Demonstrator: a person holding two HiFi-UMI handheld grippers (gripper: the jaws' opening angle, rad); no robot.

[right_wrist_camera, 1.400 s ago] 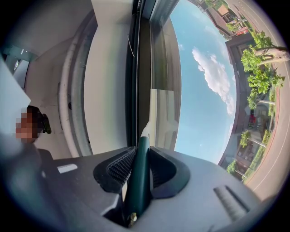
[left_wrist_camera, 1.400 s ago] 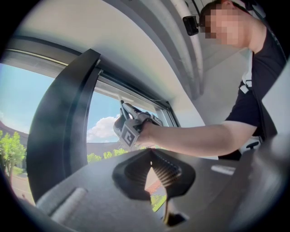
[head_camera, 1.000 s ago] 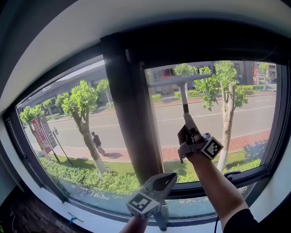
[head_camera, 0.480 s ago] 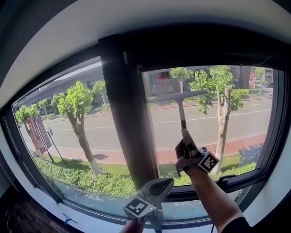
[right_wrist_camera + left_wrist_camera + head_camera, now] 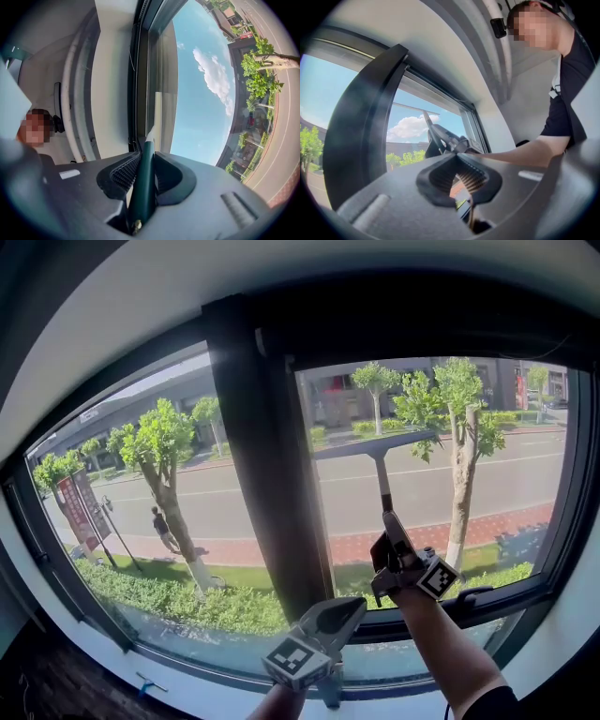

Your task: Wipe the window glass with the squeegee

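The squeegee (image 5: 380, 448) lies with its blade flat across the right window pane (image 5: 511, 474), about mid-height, and its handle points down. My right gripper (image 5: 388, 524) is shut on that dark green handle (image 5: 143, 180), just below the blade. The blade's pale edge (image 5: 157, 119) shows against the glass in the right gripper view. My left gripper (image 5: 343, 611) hangs low in front of the sill, shut with nothing in it; its ribbed pads (image 5: 440, 176) meet at the tips. The left gripper view also catches the squeegee (image 5: 425, 117) from below.
A thick dark mullion (image 5: 258, 474) divides the left pane (image 5: 122, 493) from the right one. A black window handle (image 5: 474, 597) sits on the lower frame near my right forearm. The white sill (image 5: 187, 690) runs along the bottom. Trees and a road lie outside.
My right gripper has drawn the squeegee down the right pane, from near the top edge to about mid-height. The left gripper has stayed low by the sill.
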